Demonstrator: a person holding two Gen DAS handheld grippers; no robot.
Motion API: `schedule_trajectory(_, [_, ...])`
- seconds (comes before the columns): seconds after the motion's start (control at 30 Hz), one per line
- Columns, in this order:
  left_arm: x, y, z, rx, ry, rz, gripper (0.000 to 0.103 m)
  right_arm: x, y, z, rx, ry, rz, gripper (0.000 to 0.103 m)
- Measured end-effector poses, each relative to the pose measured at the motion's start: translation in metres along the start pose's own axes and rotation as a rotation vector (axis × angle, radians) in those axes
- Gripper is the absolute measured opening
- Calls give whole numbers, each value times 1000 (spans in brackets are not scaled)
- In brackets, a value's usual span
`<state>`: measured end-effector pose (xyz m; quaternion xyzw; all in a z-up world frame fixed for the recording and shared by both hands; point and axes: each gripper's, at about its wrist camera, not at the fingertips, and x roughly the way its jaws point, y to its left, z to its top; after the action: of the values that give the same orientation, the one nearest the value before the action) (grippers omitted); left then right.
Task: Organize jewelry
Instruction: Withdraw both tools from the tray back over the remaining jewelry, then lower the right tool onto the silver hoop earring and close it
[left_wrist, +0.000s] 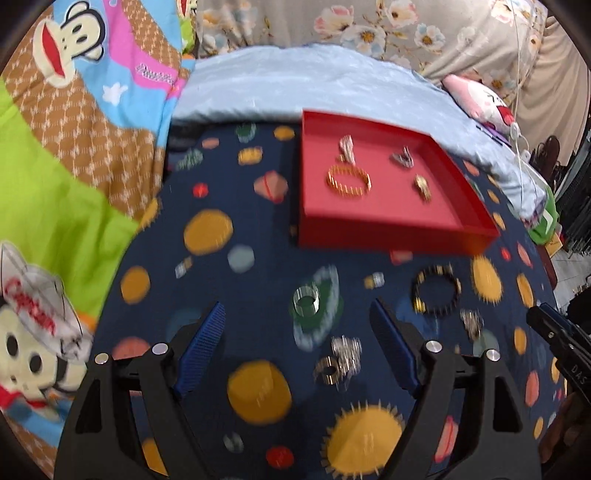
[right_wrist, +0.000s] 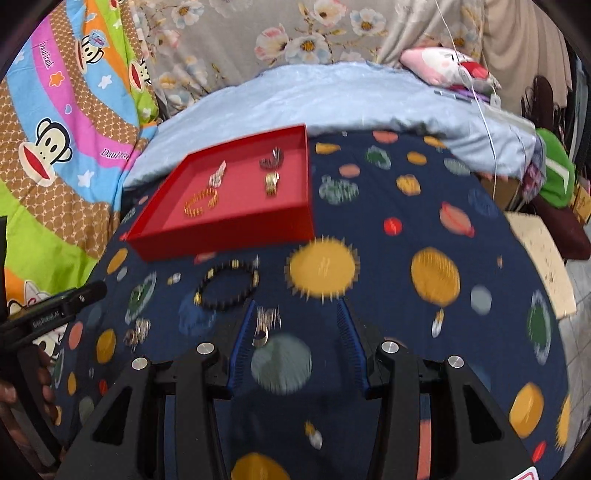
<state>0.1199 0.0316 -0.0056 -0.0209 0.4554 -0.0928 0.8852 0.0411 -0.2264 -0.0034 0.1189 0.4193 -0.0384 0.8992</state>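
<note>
A red tray (left_wrist: 388, 232) (right_wrist: 221, 240) on the patterned cloth holds a gold bead bracelet (left_wrist: 347, 181) (right_wrist: 201, 203), a gold ring (left_wrist: 423, 186) (right_wrist: 271, 182) and two silvery pieces. In front of it on the cloth lie a black bead bracelet (left_wrist: 437, 293) (right_wrist: 227, 284), a clear ring (left_wrist: 306, 299), a silver and gold cluster (left_wrist: 340, 360) (right_wrist: 136, 332) and a silver piece (right_wrist: 266, 323). My left gripper (left_wrist: 299, 321) is open over the clear ring, holding nothing. My right gripper (right_wrist: 295, 321) is open; the silver piece lies by its left finger, not pinched.
The dark blue planet-print cloth (right_wrist: 406, 240) covers a bed, with a light blue sheet (left_wrist: 295, 85) behind the tray. Cartoon-print bedding (left_wrist: 74, 147) lies to the left and a pink plush (right_wrist: 443, 70) at the back right. Each gripper shows at the edge of the other's view.
</note>
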Motion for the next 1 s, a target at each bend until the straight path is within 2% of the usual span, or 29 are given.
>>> schedule_trajectory(0.13, [6, -11, -24, 30, 46, -17, 78, 0, 0, -15, 12, 23, 2, 44])
schedule_trajectory(0.33, [5, -17, -41, 47, 63, -29, 78, 2, 3, -26, 17, 41, 13, 44])
schedule_trajectory(1.0, [17, -11, -41, 41, 76, -35, 68, 24, 19, -30, -11, 86, 50, 43])
